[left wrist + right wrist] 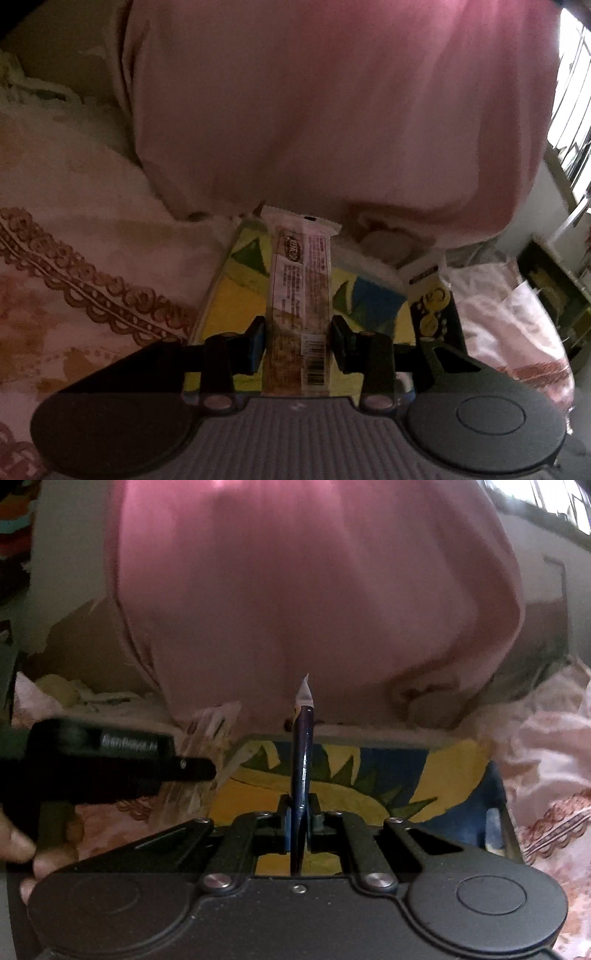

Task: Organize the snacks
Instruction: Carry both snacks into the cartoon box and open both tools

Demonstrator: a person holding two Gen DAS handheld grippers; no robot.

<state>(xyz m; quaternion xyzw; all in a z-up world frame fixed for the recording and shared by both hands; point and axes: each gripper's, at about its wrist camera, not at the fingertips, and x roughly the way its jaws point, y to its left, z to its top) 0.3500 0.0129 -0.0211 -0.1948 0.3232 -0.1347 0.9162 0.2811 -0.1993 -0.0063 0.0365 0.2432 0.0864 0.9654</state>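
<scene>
Gripping flat crinkly wrappers (both tools)

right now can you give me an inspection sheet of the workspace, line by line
surface: yellow, blue and green patterned box on a pale bedspread with brown lace print
job's things: long pale snack bar wrapper with barcode; thin dark blue snack packet, edge-on
clutter: yellow and black carton beside the box
grippers: left tool shut on the bar wrapper; right tool shut on the blue packet
cables: nothing seen
surroundings: large pink cloth fills the upper view, blurred; bright window at right; a hand on the black left device
</scene>
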